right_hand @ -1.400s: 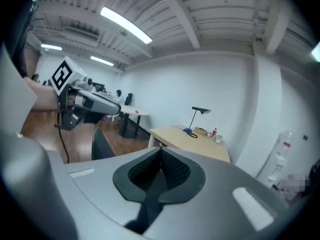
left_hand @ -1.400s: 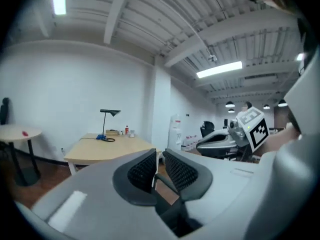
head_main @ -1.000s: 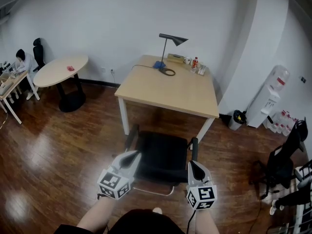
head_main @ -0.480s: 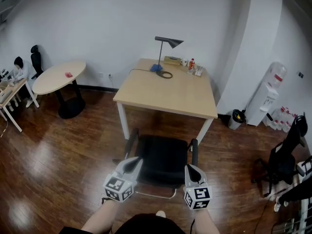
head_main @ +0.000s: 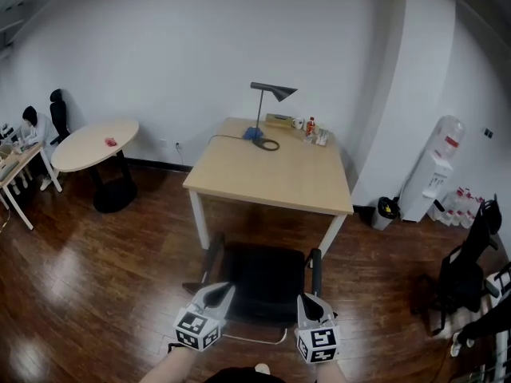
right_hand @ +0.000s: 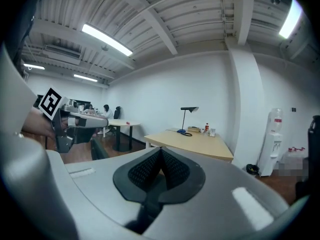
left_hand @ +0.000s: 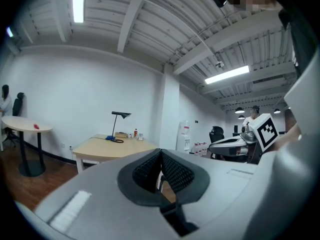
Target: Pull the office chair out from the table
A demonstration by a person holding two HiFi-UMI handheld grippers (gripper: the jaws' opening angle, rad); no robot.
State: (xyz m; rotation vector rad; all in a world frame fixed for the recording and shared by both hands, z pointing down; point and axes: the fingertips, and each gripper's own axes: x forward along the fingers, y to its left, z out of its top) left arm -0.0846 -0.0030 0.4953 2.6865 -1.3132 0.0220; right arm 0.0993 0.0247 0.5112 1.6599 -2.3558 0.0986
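The black office chair (head_main: 263,282) stands on the wooden floor just in front of the light wooden table (head_main: 271,174), its seat out from under the tabletop. My left gripper (head_main: 222,289) is over the chair's near left corner, its jaws shut with nothing between them. My right gripper (head_main: 306,298) hovers by the near end of the right armrest (head_main: 316,263), also shut and empty. I cannot tell whether either one touches the chair. In the left gripper view the shut pads (left_hand: 150,169) point level at the table (left_hand: 107,146). The right gripper view shows its pads (right_hand: 172,170) closed before the table (right_hand: 195,141).
A desk lamp (head_main: 267,106) and small bottles (head_main: 311,128) sit at the table's far end. A round table (head_main: 96,134) and a seated person (head_main: 30,124) are at the left. At the right stand a water dispenser (head_main: 441,170), a bin (head_main: 387,210) and another black chair (head_main: 463,270).
Both grippers have sunk a little and sit lower in the head view. The chair keeps its place before the table. Both stay shut.
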